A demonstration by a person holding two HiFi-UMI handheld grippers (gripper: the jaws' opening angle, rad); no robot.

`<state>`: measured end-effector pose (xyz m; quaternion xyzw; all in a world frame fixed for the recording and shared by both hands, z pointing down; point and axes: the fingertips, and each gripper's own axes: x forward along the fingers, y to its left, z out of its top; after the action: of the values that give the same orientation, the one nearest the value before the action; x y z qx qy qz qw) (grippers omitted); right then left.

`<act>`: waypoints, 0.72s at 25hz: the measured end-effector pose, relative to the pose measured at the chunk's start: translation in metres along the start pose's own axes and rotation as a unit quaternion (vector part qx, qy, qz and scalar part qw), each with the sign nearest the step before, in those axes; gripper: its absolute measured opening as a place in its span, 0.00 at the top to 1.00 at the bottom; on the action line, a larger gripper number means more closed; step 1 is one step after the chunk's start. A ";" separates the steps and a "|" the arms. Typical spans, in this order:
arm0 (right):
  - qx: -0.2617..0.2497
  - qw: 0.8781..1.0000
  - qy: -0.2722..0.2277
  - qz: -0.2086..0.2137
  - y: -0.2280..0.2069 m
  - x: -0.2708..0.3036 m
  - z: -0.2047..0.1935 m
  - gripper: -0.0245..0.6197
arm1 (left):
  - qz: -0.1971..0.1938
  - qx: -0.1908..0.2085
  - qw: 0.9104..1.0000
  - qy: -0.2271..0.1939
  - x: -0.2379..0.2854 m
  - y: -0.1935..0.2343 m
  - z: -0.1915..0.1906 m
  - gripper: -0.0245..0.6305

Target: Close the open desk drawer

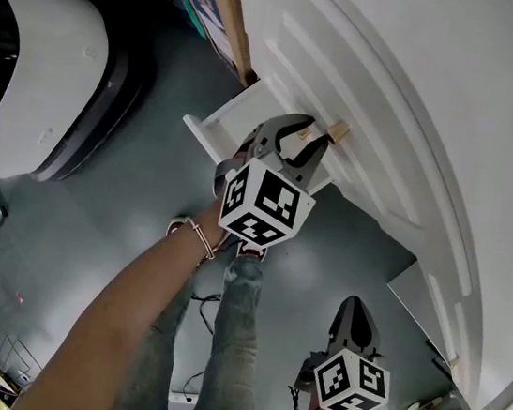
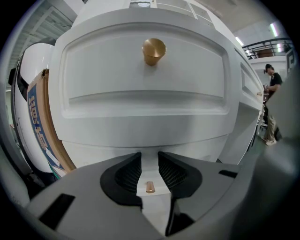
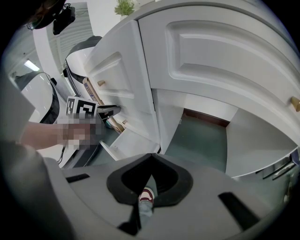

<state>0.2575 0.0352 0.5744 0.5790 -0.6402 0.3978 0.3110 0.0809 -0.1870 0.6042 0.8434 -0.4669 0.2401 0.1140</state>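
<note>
The white desk (image 1: 421,109) has a drawer (image 1: 213,119) pulled out over the floor; the right gripper view shows it low on the desk (image 3: 125,140). My left gripper (image 1: 315,141) hovers over that drawer's front, next to a brass knob (image 1: 338,130). In the left gripper view its jaws (image 2: 149,157) stand open. A small brass knob (image 2: 150,187) shows in the gap, untouched, and a larger knob (image 2: 153,50) sits on the drawer front above. My right gripper (image 1: 353,305) hangs lower right, pointing at the floor, its jaws (image 3: 150,155) shut and empty.
A board with blue print (image 2: 40,126) leans against the desk's left side. A big white rounded chair shell (image 1: 38,74) stands to the left. The person's legs and a shoe (image 1: 251,246) are below the drawer. Someone stands far right (image 2: 272,89).
</note>
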 end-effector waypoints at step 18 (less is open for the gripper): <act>-0.011 1.000 0.003 0.006 0.010 0.004 0.005 0.95 | -0.014 -0.005 1.000 -0.001 -0.001 -0.003 -0.002 0.76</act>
<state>0.2475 0.0288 0.5740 0.5707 -0.6469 0.3944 0.3167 0.0825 -0.1840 0.6059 0.8493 -0.4566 0.2355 0.1215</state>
